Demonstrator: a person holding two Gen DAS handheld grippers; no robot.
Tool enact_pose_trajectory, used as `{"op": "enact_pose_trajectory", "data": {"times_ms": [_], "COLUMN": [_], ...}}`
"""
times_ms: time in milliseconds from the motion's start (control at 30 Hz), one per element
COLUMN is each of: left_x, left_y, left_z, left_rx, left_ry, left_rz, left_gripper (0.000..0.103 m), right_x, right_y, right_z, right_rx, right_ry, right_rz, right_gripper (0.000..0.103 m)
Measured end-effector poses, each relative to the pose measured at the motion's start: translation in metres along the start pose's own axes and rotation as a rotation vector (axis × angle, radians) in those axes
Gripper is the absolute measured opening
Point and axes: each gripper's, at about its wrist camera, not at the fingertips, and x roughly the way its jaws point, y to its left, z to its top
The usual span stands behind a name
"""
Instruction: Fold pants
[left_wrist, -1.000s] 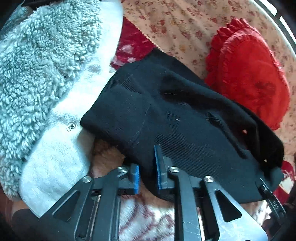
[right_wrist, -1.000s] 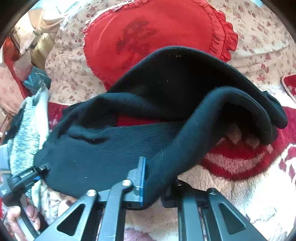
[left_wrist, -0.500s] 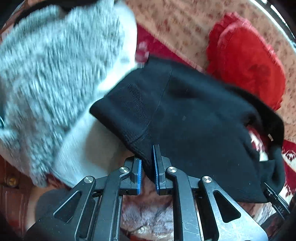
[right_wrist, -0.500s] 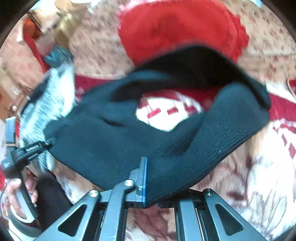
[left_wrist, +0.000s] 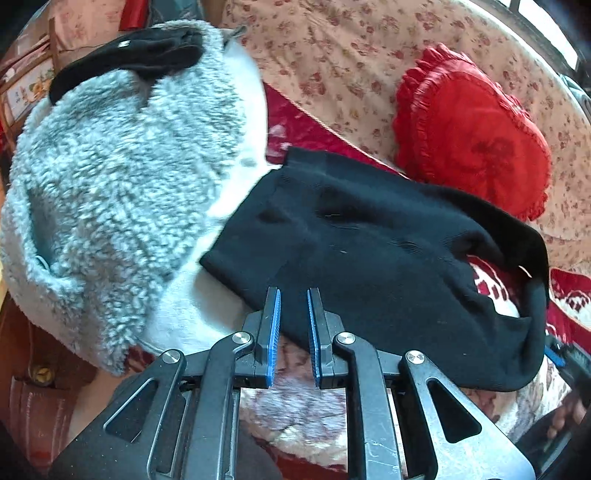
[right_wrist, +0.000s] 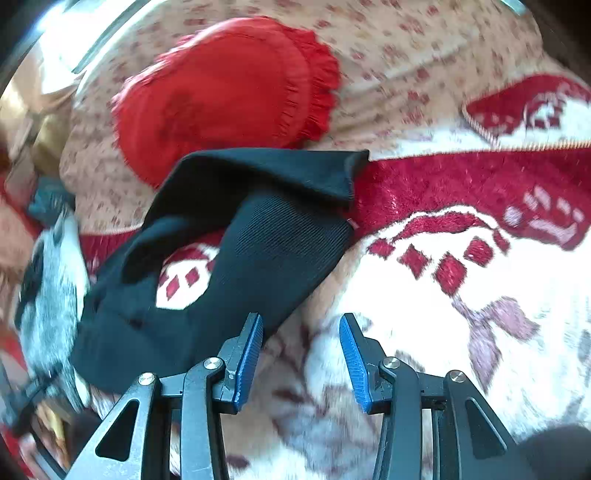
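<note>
Pants (left_wrist: 369, 258), black and ribbed, lie spread across the middle of the left wrist view. Their near edge runs up to the left gripper (left_wrist: 293, 306), whose blue pads stand at their narrowest and pinch that edge between their tips. The left corner of the pants overlaps a grey-and-white fleece garment (left_wrist: 110, 184), which fills the left side and has a small black garment (left_wrist: 147, 55) lying on top of it. The far right end of the pants curls up into an open fold, with a red-and-white patterned blanket (left_wrist: 495, 291) showing beneath it. Behind the pants a red frilled heart-shaped cushion (left_wrist: 472, 140) rests on a floral cover (left_wrist: 332, 55). In the right wrist view, which is somewhat blurred, the pants (right_wrist: 240, 277) hang and drape from the lower left toward the centre, with a folded flap pointing right and a gap in the cloth through which the blanket (right_wrist: 443, 332) shows. The right gripper (right_wrist: 301, 325) has just been opening: its pads stand apart with only blanket between them, and the edge of the pants lies just beside the outer side of its left pad, not gripped. The cushion (right_wrist: 229, 92) sits above the pants on the floral cover (right_wrist: 406, 55), and the fleece garment (right_wrist: 51, 295) is a blur at the left edge.
</note>
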Motion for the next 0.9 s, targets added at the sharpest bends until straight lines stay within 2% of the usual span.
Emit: {"op": "enact_pose_trajectory", "data": {"times_ms": [67,200,233,267,333,433,533,633,733,767,833,900], "left_x": [0.008,0.029,0.032,0.034,0.034,0.029,0.027,0.031,0.036,0.036,0.032,0.03], "left_y": [-0.009,-0.026,-0.03,-0.033,-0.038,-0.044,-0.045,-0.042,-0.041,-0.042,-0.041,-0.038], "left_z": [0.001,0.001,0.001,0.001,0.0,-0.002,-0.003,-0.009,-0.014,-0.017,-0.018,-0.016], "left_rx": [0.009,0.011,0.015,0.021,0.033,0.047,0.05,0.043,0.039,0.043,0.052,0.049], "left_ry": [0.024,0.098,0.107,0.115,0.118,0.109,0.099,0.118,0.144,0.147,0.136,0.124], "left_rz": [-0.014,-0.054,-0.059,-0.062,-0.067,-0.075,-0.076,-0.071,-0.069,-0.067,-0.056,-0.048], "left_gripper": [0.012,0.012,0.012,0.012,0.012,0.012,0.012,0.012,0.012,0.012,0.012,0.012], "right_x": [0.011,0.04,0.044,0.044,0.034,-0.004,-0.045,-0.064,-0.048,-0.043,-0.046,-0.057], "right_y": [-0.011,-0.028,-0.03,-0.031,-0.029,-0.02,-0.019,-0.024,-0.031,-0.03,-0.033,-0.023], "right_z": [0.013,0.033,0.035,0.038,0.037,0.032,0.021,0.002,-0.013,-0.016,-0.018,-0.013], "right_rx": [0.073,0.213,0.232,0.244,0.224,0.122,0.024,-0.093,-0.19,-0.192,-0.154,-0.148], "right_ry": [0.007,0.006,0.001,-0.02,-0.05,-0.119,-0.138,-0.067,0.074,0.096,0.09,0.027], "right_rz": [0.043,0.06,0.078,0.089,0.087,0.038,-0.043,-0.158,-0.271,-0.298,-0.291,-0.299], "right_gripper": [0.041,0.041,0.034,0.017,0.004,0.004,0.004,0.004,0.004,0.004,0.008,0.014]}}
